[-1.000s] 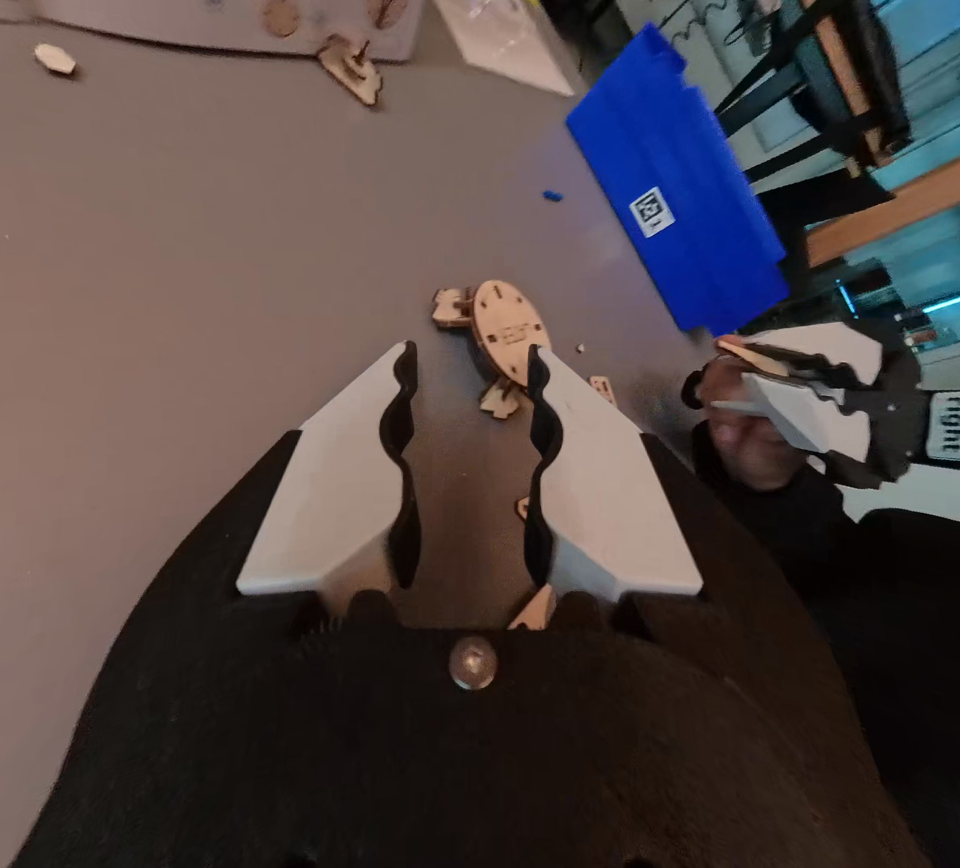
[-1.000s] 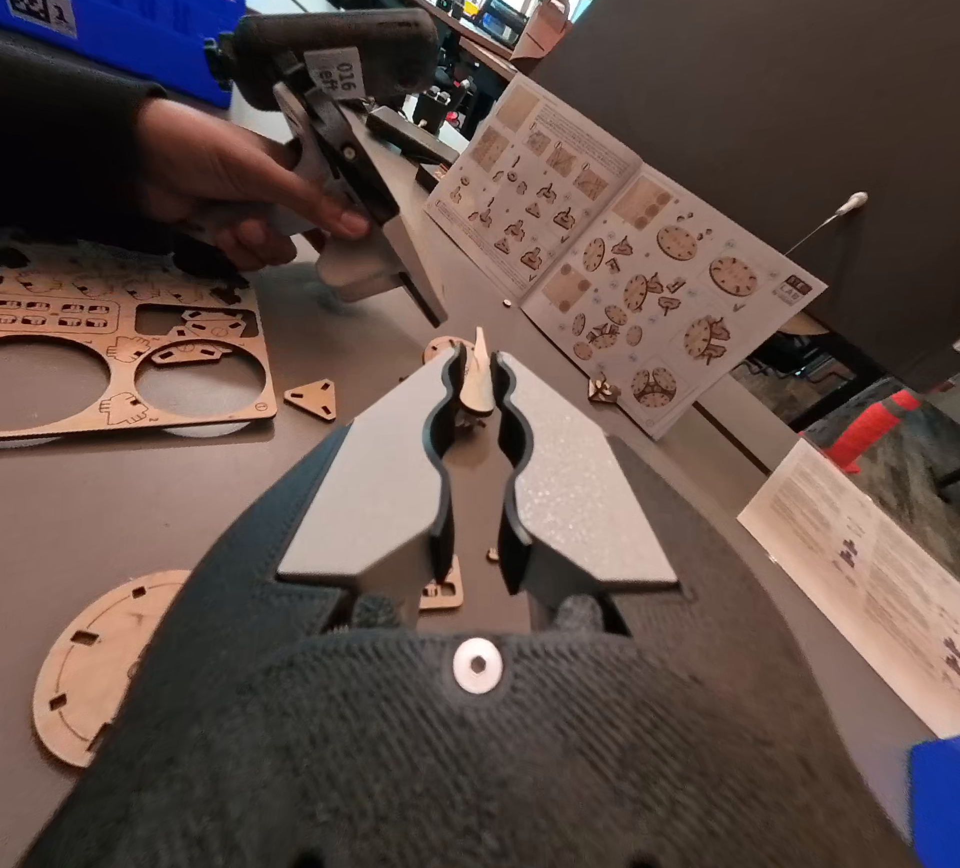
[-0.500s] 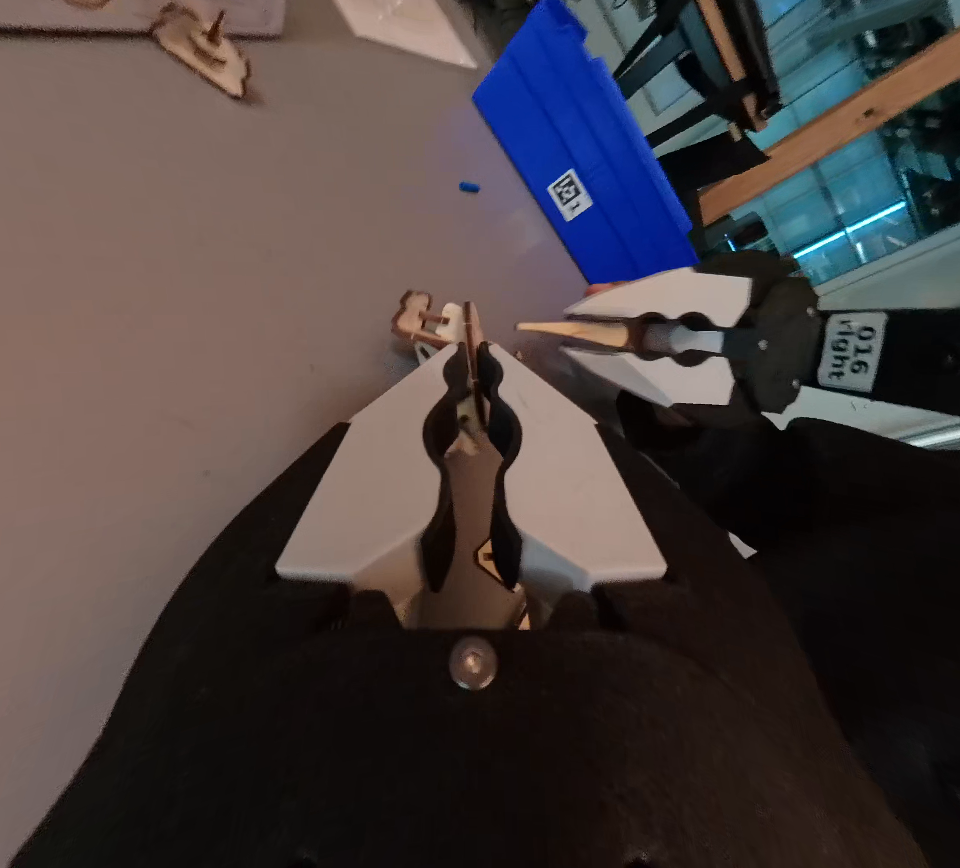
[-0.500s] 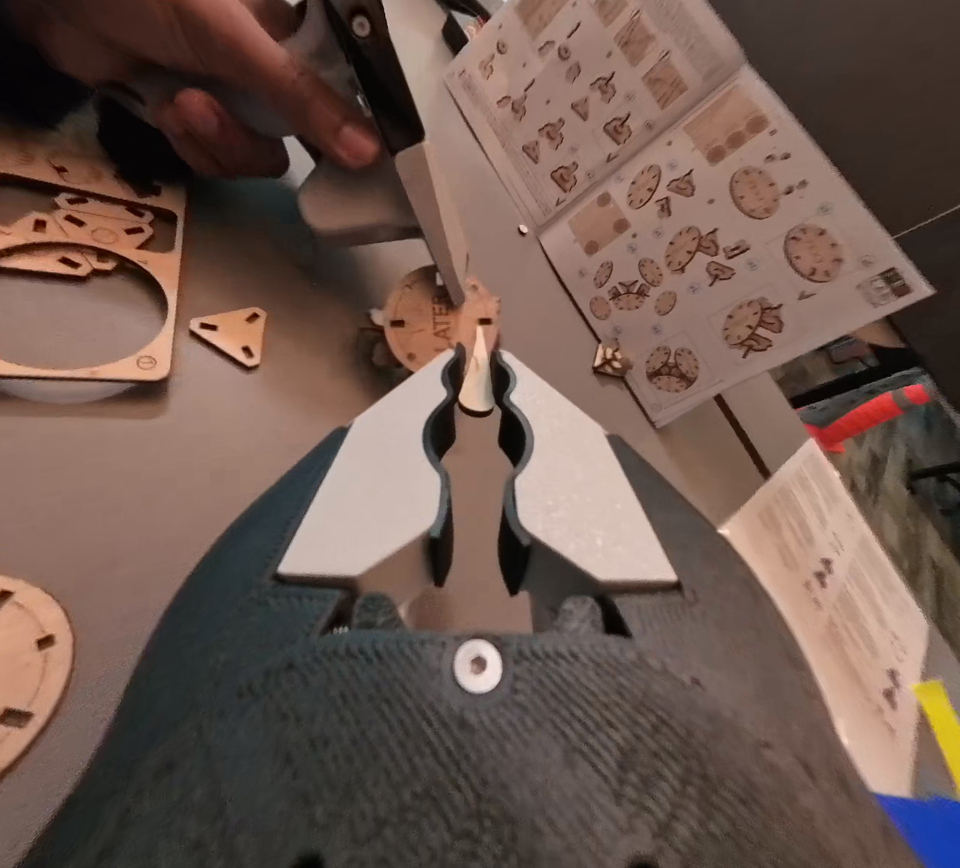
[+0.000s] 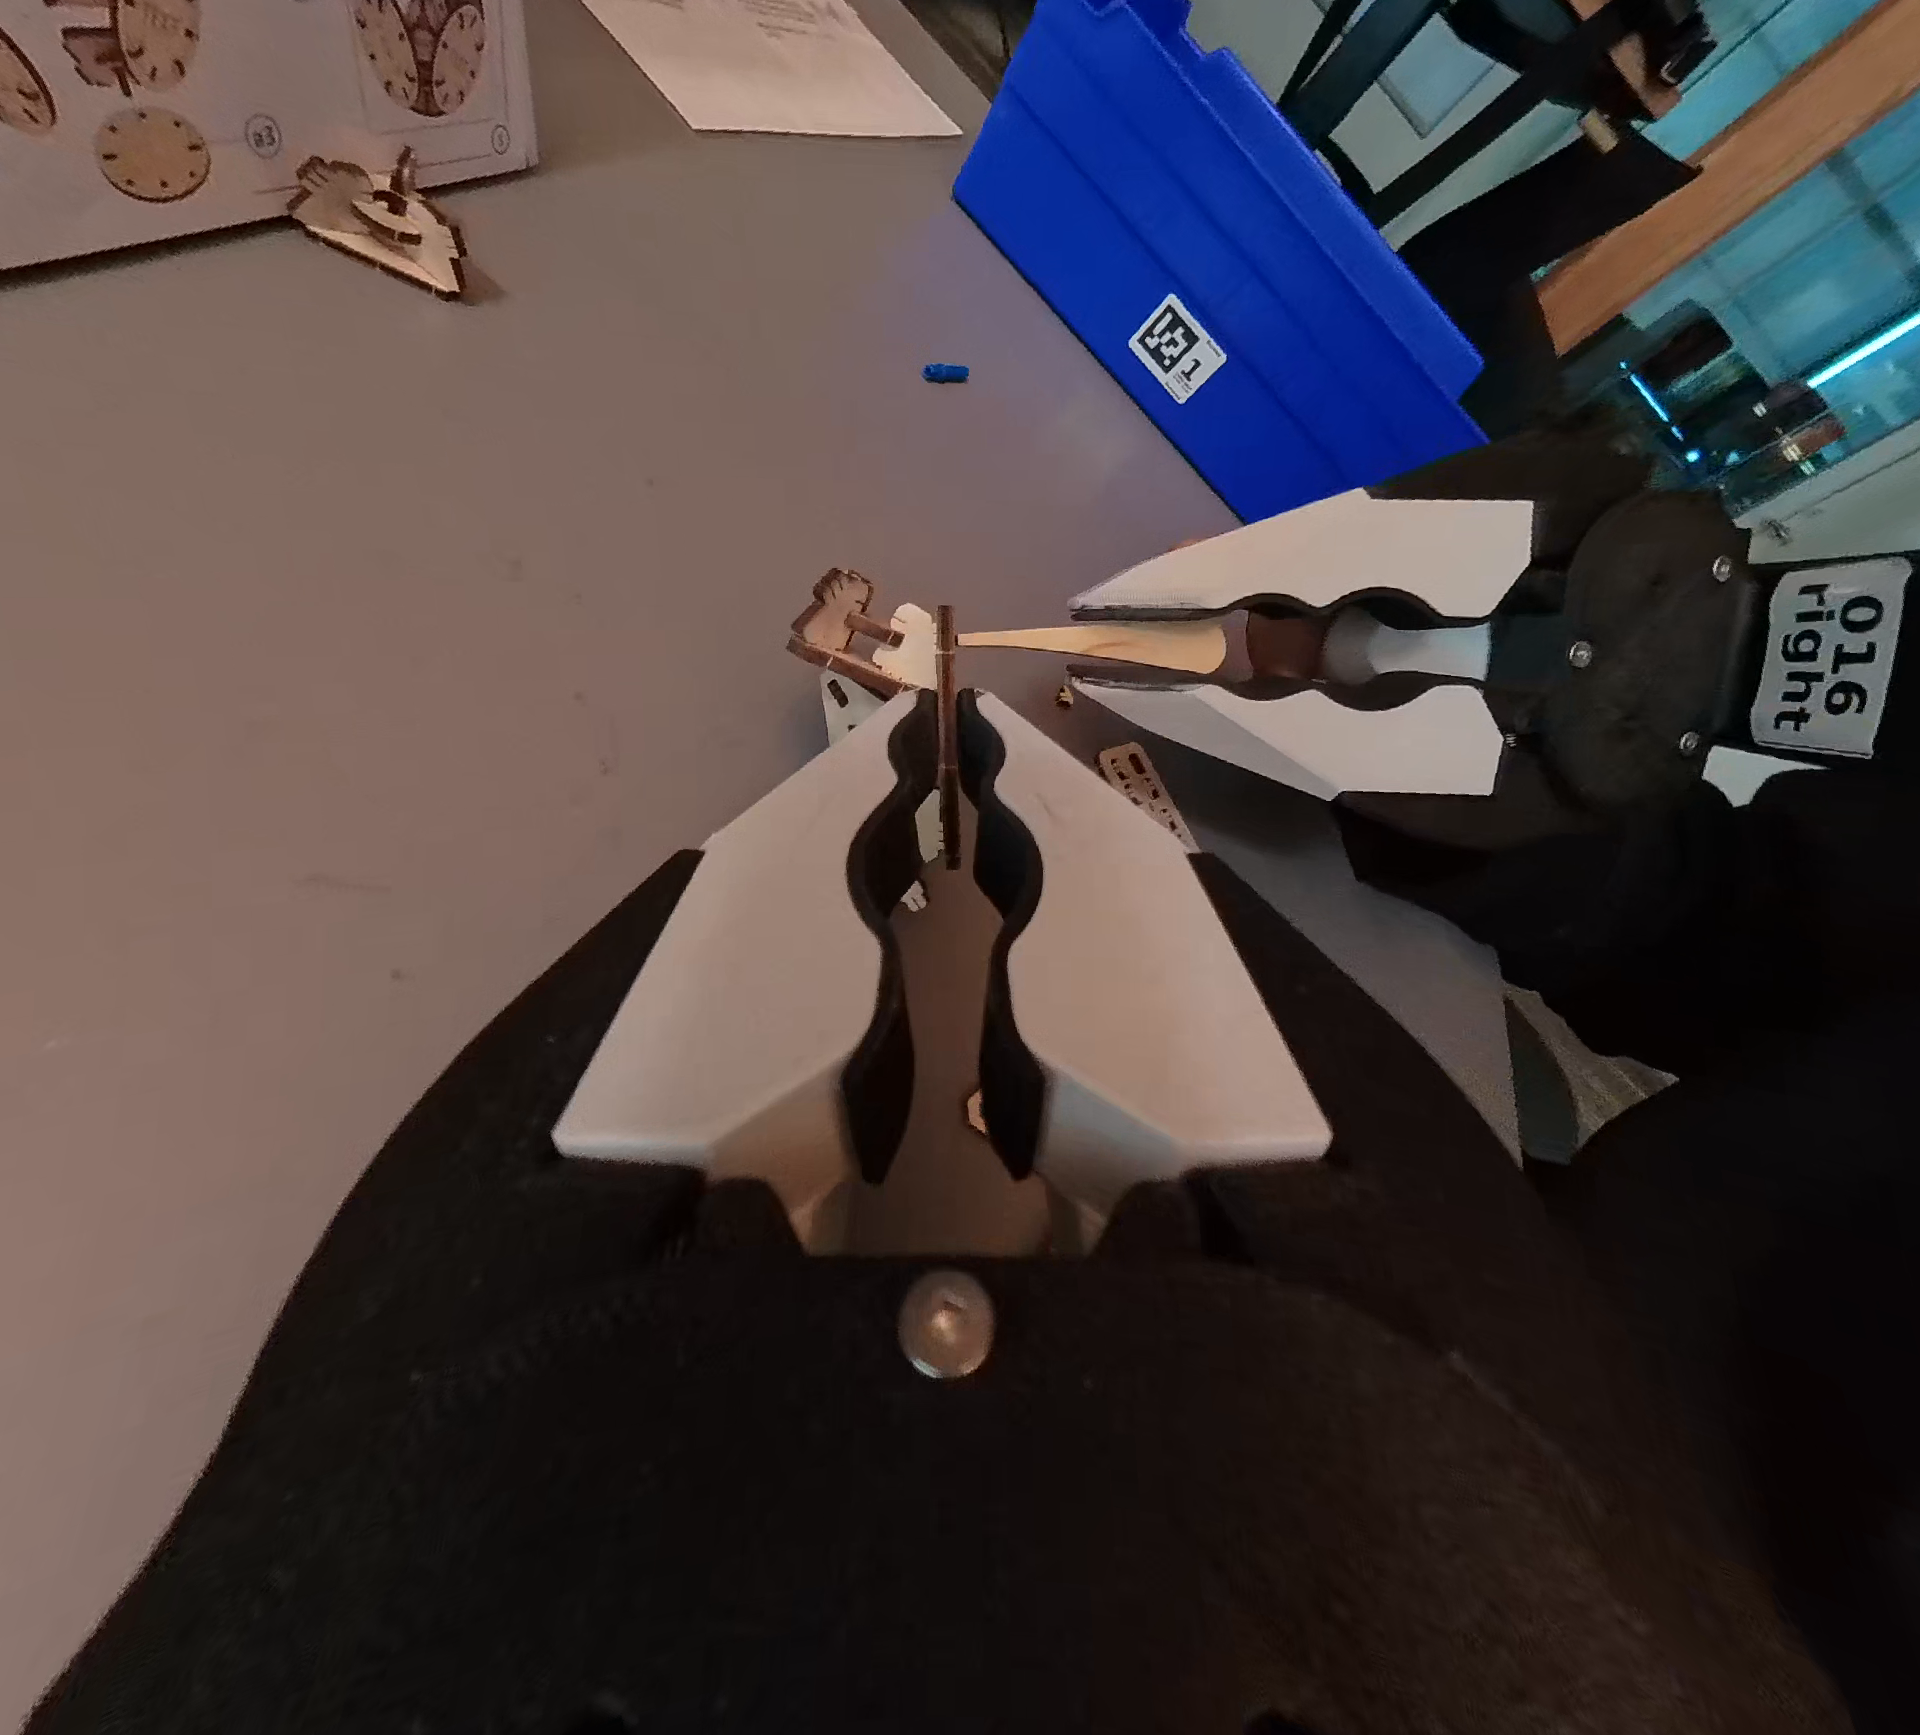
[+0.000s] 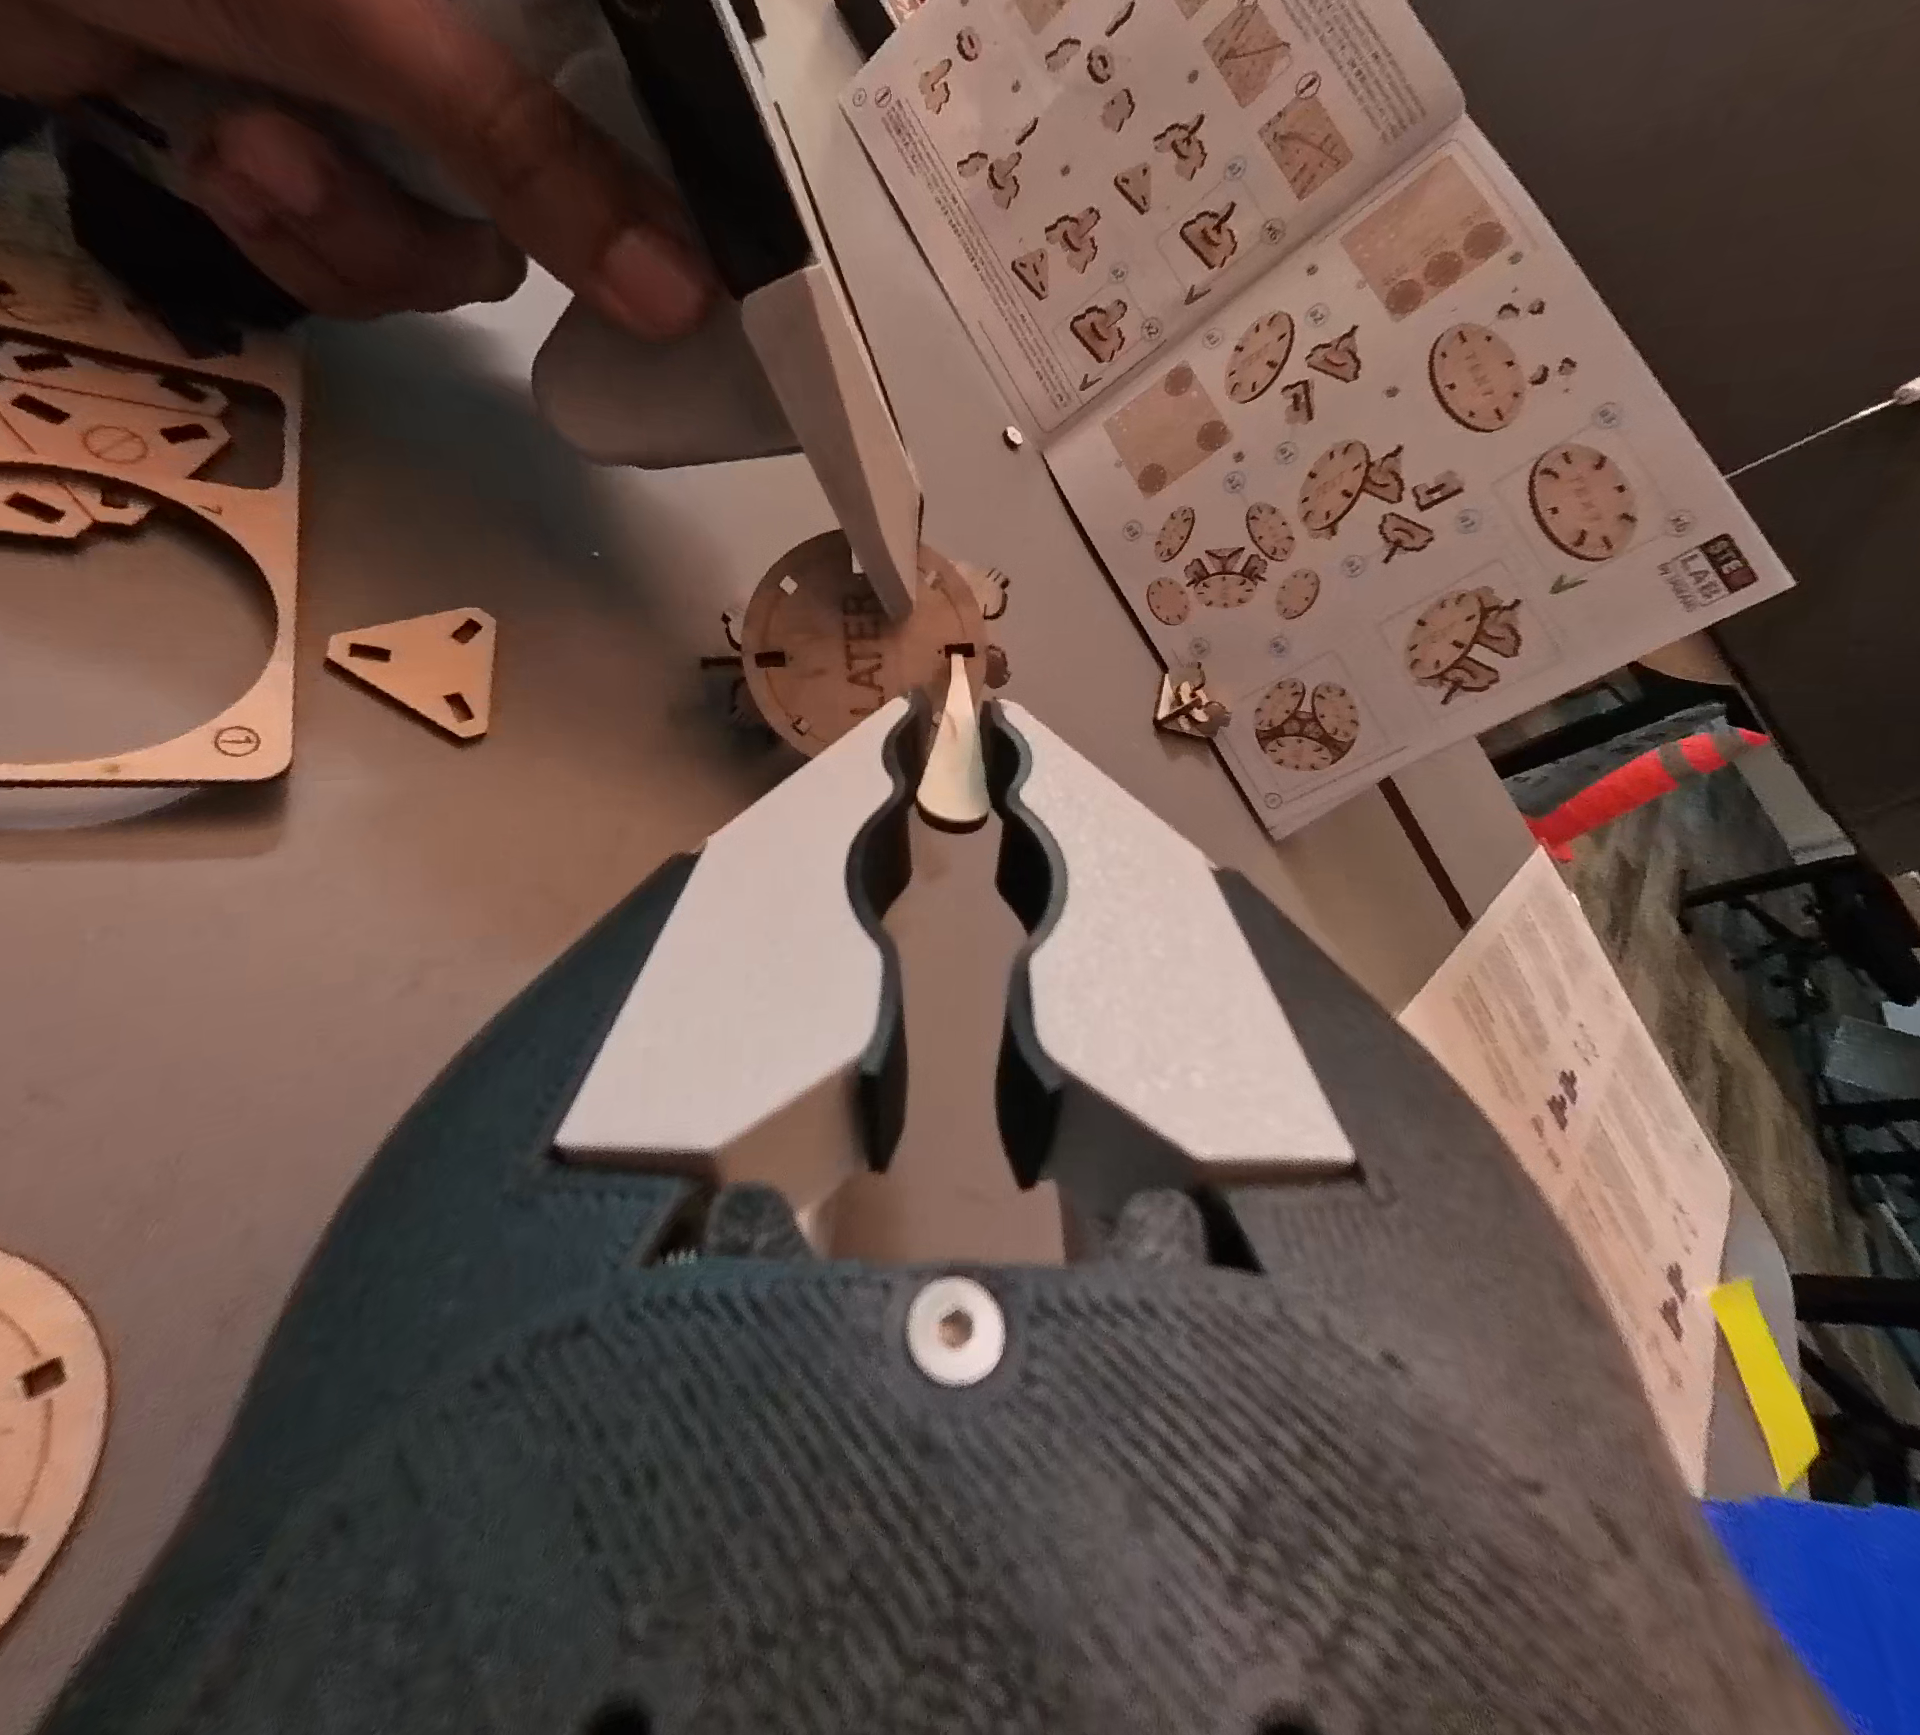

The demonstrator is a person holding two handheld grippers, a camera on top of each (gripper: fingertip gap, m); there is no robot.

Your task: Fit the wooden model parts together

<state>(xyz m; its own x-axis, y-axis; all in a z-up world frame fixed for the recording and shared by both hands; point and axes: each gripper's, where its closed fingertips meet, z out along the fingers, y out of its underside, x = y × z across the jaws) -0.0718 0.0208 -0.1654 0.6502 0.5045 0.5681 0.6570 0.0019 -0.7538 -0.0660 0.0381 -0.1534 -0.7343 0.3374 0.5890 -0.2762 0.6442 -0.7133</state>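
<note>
- Left wrist view: left gripper (image 5: 943,717) pinched on a round wooden disc (image 5: 944,750), seen edge-on; both black pads pressed against its faces. Disc held upright above the grey table (image 5: 312,594), with small wooden bracket pieces (image 5: 847,636) attached on its far face.
- Same view: right gripper (image 5: 1075,643) comes in from the right, clamped on a pale tapered wooden piece (image 5: 1091,642); its narrow tip touches the disc's near face.
- Right wrist view: tapered piece sits between the right gripper's pads, tip at a slot near the disc's rim (image 6: 961,649). A hand (image 6: 312,75) holds the left gripper.
- Surroundings: blue bin (image 5: 1195,251) behind; open instruction sheet (image 6: 1351,335) to the right; wooden triangle (image 6: 421,667) and cut-out sheet (image 6: 156,563) to the left.
</note>
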